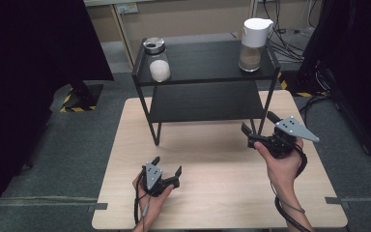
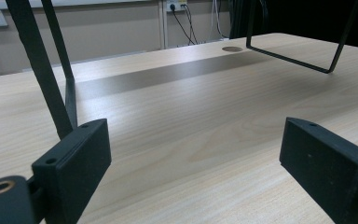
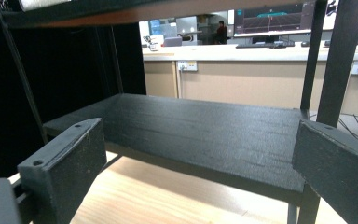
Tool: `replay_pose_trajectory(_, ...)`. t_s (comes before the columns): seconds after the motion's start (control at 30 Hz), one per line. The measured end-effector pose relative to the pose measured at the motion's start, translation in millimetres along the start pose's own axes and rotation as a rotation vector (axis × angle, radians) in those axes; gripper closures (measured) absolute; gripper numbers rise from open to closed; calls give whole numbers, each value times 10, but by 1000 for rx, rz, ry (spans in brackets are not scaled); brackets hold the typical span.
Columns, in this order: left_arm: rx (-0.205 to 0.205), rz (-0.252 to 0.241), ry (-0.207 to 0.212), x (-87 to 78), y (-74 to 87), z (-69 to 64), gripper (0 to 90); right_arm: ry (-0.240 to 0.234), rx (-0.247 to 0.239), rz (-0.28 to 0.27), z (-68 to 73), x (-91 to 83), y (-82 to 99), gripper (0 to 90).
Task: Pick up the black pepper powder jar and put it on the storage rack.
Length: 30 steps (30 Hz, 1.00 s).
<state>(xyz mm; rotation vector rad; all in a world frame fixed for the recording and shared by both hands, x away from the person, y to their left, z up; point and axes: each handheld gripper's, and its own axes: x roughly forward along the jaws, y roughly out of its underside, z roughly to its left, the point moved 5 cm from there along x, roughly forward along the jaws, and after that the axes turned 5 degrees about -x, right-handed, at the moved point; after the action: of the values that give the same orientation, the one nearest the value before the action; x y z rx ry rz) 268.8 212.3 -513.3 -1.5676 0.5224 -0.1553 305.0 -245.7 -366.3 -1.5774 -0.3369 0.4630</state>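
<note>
While the black two-tier shelf [image 1: 207,63] stands at the far half of the table [image 1: 212,203], the right claw [image 1: 260,126] hangs just in front of the shelf's right front leg, held in the person's right hand [image 1: 282,159], its jaws spread wide with nothing between them. In the right gripper view the two black jaws frame the lower tier of the shelf [image 3: 200,130], which lies level ahead of them and apart from both, with the pale table top visible beneath it and an upright leg of the shelf at the right.

On the top tier, a clear jar with a metal lid [image 1: 157,60] holding something white stands at the left front corner, and a taller clear container with a white lid [image 1: 252,44] holding something brownish stands at the right end. Both are well apart from either claw.

The left claw [image 1: 166,166] sits low over the near left part of the table in the person's left hand [image 1: 152,193], its jaws likewise wide apart and holding nothing. The left gripper view shows bare wood grain between its jaws, with the shelf's thin black legs [image 2: 51,70] rising farther off at the left.
</note>
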Motion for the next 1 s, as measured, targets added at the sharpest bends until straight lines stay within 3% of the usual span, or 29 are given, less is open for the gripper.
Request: replay_pose_trajectory(1.0, -1, -3, 0, 0, 3, -5, 84, -17, 55, 72, 11, -46, 502, 33)
